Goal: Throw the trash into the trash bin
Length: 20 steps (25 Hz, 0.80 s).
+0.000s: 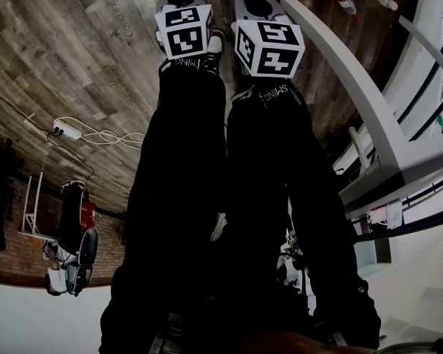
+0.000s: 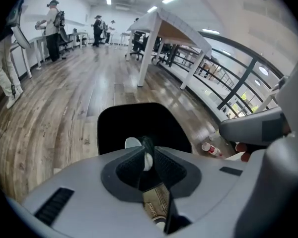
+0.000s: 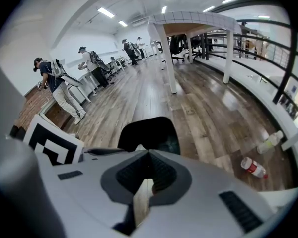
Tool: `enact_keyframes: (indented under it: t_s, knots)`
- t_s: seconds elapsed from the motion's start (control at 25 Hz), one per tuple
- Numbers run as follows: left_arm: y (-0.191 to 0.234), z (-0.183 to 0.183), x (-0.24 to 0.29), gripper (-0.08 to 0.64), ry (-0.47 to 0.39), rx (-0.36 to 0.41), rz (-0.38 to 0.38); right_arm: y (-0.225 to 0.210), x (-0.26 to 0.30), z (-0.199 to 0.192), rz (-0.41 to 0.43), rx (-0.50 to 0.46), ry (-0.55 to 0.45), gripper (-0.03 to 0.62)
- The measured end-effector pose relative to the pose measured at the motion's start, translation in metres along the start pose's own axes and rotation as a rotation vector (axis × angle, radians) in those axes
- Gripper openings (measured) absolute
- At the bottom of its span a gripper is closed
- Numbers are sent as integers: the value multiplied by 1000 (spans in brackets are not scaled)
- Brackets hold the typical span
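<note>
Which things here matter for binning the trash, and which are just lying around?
For the job:
- black trash bin
- white piece, apparently already in the bin
- red-labelled bottle on the floor, likely trash
- clear bottle beside it, likely trash

Just lying about:
- power strip with its cable
- white table

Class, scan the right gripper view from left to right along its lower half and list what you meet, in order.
marker cube → black trash bin → red-and-white bottle
</note>
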<state>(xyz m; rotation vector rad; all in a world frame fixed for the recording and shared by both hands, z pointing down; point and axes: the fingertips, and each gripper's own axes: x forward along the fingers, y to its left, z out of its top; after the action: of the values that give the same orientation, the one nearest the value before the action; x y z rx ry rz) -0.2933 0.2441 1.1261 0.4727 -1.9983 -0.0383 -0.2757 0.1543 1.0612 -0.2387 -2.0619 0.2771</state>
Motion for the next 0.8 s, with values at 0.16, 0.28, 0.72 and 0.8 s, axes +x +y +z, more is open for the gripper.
enact_keyframes:
  t_s: [0.16, 0.28, 0.72, 0.8]
  knots:
    - [-8, 1, -19, 49, -15, -4, -25, 4, -13, -2, -1, -3, 8, 15]
    - [-16, 1, -37, 49, -18, -22, -43, 7, -28, -1, 5, -7, 9, 14]
    - [-38, 37, -107, 48, -68, -16, -32, 31, -92, 29, 24, -17, -35, 14]
    - [-44, 49, -126, 48, -86, -2, -32, 38, -109, 37, 28, -17, -51, 14]
